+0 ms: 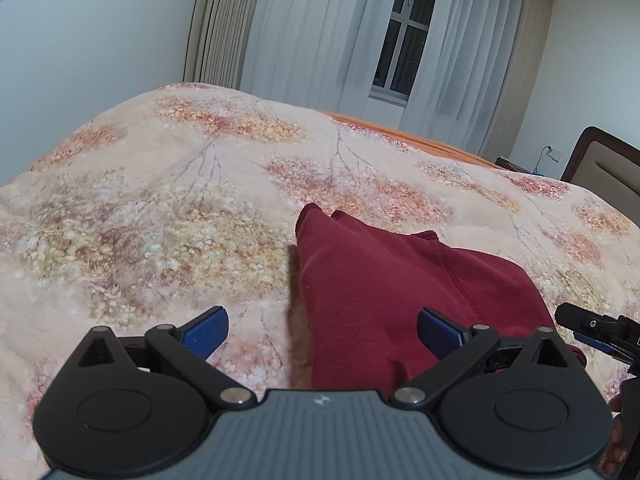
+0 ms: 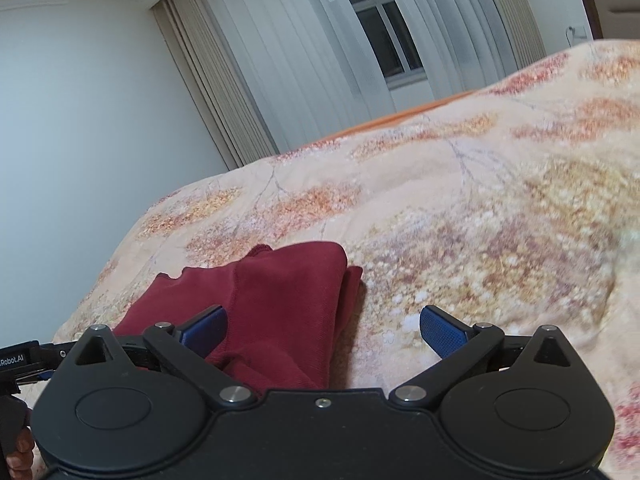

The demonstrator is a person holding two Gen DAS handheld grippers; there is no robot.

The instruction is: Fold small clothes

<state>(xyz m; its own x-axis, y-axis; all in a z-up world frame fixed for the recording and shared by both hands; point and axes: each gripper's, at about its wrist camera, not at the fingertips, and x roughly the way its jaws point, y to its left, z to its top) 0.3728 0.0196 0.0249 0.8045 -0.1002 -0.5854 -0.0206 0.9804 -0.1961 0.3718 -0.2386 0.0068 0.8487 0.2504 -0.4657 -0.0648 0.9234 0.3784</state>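
Now both my grippers hang spread wide over the bed [image 1: 160, 200], gripping nothing. My left gripper [image 1: 322, 330] has the folded maroon garment [image 1: 380, 280] lying below, toward its right finger; my right gripper [image 2: 324, 328] sees that same garment [image 2: 272, 300] by its left finger, flat on the floral bedspread

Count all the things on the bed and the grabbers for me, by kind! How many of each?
Red clothes: 1, the folded dark red garment lying on the flowery bedspread
Bedspreads: 1
Grabbers: 2, the left gripper and the right gripper, both open and holding nothing
Total: 4
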